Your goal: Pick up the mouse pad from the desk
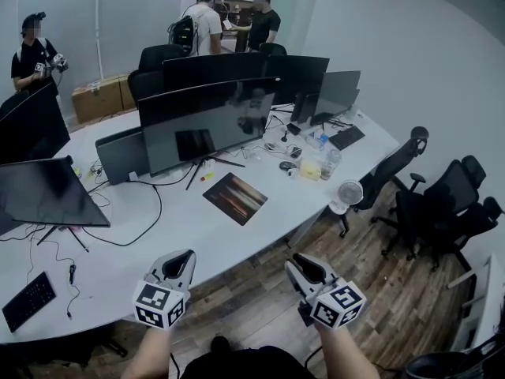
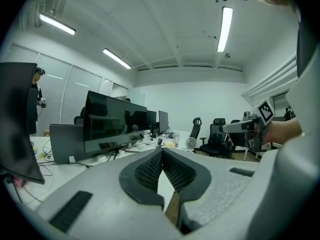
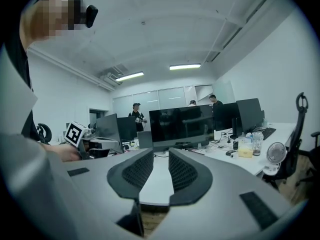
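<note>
hovering short of the desk [image 1: 197,239]: left gripper [image 1: 184,257] clenched empty, right gripper [image 1: 300,262] slightly parted, empty; mouse pad [image 1: 235,198] lies untouched.

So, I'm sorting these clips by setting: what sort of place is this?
Most likely a shared open-plan office: a long white desk carries several monitors, black swivel chairs stand beside it, and people stand talking at the back.

smooth white desk [image 1: 183,229], wood-plank floor [image 1: 398,290], glossy black monitor [image 1: 209,121].
</note>
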Motion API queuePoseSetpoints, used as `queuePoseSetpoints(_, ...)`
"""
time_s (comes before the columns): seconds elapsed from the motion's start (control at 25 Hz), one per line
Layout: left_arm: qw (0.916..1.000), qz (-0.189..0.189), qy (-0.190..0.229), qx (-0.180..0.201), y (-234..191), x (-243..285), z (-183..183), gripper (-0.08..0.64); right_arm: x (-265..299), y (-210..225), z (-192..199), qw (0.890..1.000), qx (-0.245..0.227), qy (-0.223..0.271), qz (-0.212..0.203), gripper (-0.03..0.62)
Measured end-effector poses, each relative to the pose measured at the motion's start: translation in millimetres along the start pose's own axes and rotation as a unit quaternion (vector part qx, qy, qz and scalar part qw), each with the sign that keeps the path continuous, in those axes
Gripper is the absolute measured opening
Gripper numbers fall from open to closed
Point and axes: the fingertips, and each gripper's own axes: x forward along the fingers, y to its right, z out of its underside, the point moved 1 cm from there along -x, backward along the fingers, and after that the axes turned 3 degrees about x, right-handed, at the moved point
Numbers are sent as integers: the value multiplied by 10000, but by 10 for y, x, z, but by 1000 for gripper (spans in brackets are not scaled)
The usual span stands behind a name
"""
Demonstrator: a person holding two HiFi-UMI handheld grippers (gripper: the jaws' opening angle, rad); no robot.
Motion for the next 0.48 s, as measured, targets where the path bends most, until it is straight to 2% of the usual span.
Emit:
queuePoseSetpoints(0.24,9999,83,-76,-35,-81,130,20,9,129,85,17,9999,92,-66,-2,77)
queuePoseSetpoints(0.48,9999,73,-152,-18,-169,310,39,9,323,244,70,9999,100,-88,-85,103)
